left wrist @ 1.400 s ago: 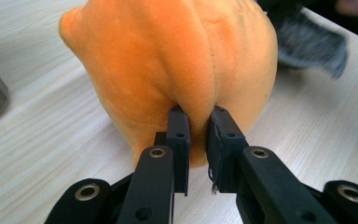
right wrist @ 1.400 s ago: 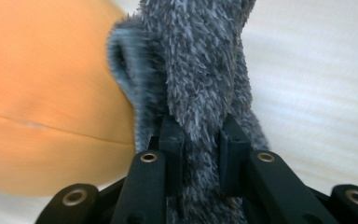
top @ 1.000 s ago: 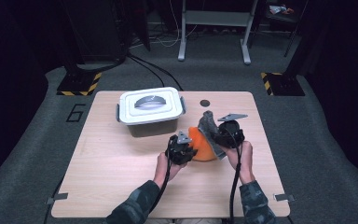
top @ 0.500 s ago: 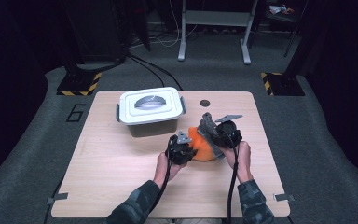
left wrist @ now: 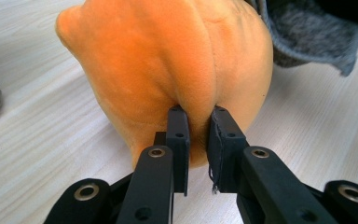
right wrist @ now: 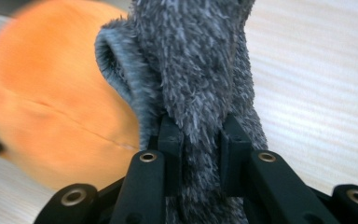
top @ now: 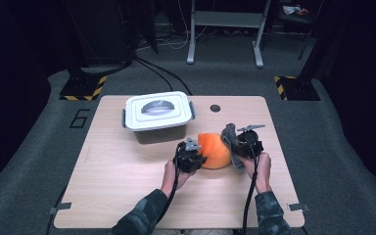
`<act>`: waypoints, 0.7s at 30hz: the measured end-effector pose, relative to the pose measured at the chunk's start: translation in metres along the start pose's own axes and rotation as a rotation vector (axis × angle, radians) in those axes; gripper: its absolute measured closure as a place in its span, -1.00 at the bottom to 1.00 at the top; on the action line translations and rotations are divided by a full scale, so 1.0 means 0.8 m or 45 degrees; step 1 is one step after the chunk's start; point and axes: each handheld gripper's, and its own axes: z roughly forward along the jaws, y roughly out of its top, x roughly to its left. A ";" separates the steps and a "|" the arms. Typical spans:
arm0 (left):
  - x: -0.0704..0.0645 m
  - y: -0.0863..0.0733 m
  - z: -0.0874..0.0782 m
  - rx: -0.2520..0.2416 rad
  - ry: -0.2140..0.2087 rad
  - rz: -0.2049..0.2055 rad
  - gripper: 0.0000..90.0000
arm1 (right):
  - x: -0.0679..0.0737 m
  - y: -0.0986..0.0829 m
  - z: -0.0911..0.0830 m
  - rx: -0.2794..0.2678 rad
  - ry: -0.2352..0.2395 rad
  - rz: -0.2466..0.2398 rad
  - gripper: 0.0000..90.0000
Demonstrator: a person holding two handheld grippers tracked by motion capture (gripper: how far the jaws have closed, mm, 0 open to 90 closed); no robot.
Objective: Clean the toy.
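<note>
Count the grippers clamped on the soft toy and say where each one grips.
2. The left gripper pinches a fold of the orange plush body. The right gripper is shut on the grey fuzzy part at the toy's other side, both near the table's middle.

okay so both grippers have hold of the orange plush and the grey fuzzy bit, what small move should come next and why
Probably ease the two grippers a little apart. The left gripper pinches a fold of the orange plush, and the right gripper is shut on the grey fuzzy fabric that lies against it. A gentle pull should show whether the grey piece comes away.
</note>
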 end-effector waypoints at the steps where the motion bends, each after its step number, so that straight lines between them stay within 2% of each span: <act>1: 0.000 0.000 0.000 0.000 0.000 0.000 0.77 | -0.005 -0.005 0.006 0.011 -0.005 0.016 0.66; 4: 0.000 0.000 0.000 -0.002 0.002 0.000 0.77 | -0.011 -0.010 0.013 0.052 0.001 0.069 0.66; 11: 0.000 0.000 0.000 0.000 0.007 0.000 0.77 | -0.025 -0.025 0.041 0.146 0.008 0.101 0.65; 14: 0.001 0.000 0.000 0.000 0.013 0.001 0.77 | -0.028 -0.023 0.037 0.136 0.007 0.092 0.65; 16: 0.001 0.000 -0.001 -0.001 0.018 -0.007 0.76 | -0.028 -0.019 0.025 0.108 -0.009 0.081 0.65; 21: 0.002 0.000 0.000 -0.008 0.025 -0.008 0.76 | -0.015 -0.005 -0.012 -0.011 -0.019 0.040 0.65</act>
